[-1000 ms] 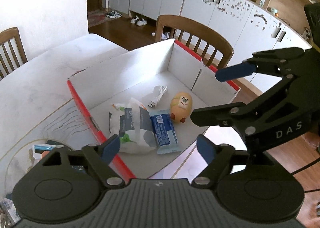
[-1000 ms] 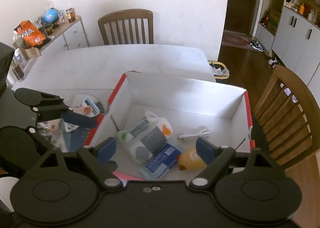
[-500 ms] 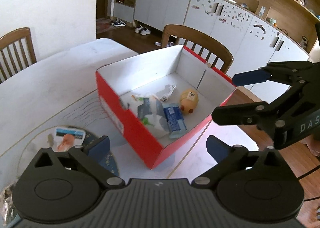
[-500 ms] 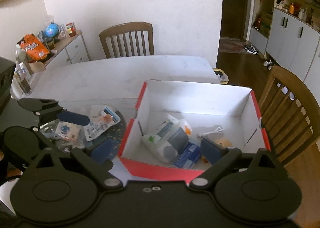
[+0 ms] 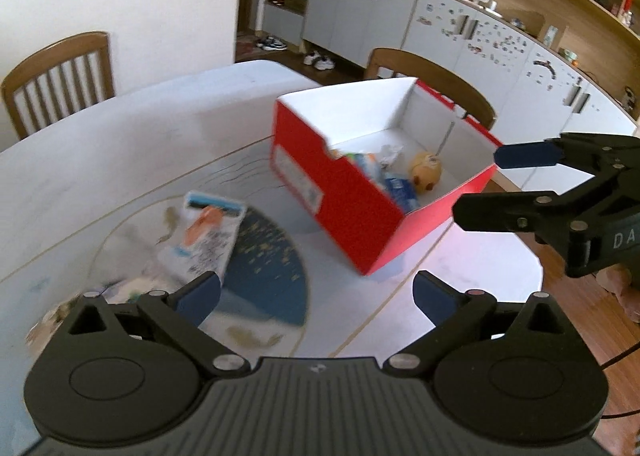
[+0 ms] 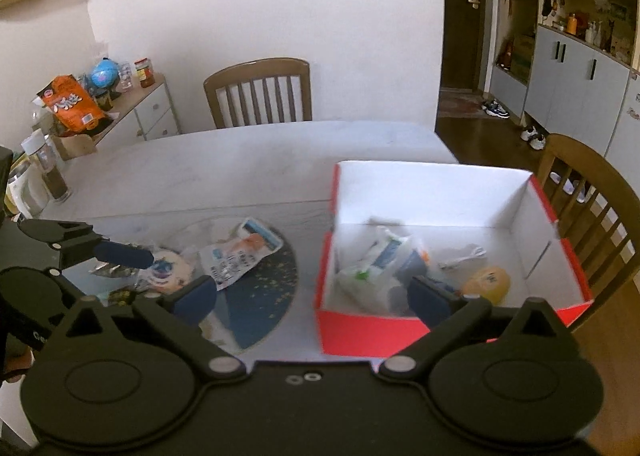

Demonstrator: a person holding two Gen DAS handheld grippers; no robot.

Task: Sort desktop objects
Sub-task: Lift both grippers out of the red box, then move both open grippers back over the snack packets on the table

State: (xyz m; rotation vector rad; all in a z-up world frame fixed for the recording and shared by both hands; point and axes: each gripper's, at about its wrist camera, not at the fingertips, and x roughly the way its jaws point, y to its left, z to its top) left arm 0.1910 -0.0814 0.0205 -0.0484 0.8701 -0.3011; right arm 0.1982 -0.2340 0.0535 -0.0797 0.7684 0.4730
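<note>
A red box (image 5: 360, 215) with a white inside stands on the table; it also shows in the right wrist view (image 6: 372, 330). It holds a white and blue bag (image 6: 384, 268), a yellow toy (image 6: 490, 284), a white cable (image 6: 468, 256) and a blue packet (image 5: 400, 191). Left of the box, a snack packet (image 5: 208, 232) lies on a round blue mat (image 5: 264, 276), with more packets (image 6: 168, 272) beside it. My left gripper (image 5: 316, 296) is open and empty above the mat. My right gripper (image 6: 312, 298) is open and empty, held back from the box.
Wooden chairs stand at the far side (image 6: 260, 91) and right of the table (image 6: 592, 191). A side cabinet (image 6: 132, 115) with jars and a snack bag is at the left. White cupboards (image 5: 500, 55) line the back wall.
Both grippers have pulled up and back from over the box. The box now looks smaller and farther, and the mat with its packets has come into view.
</note>
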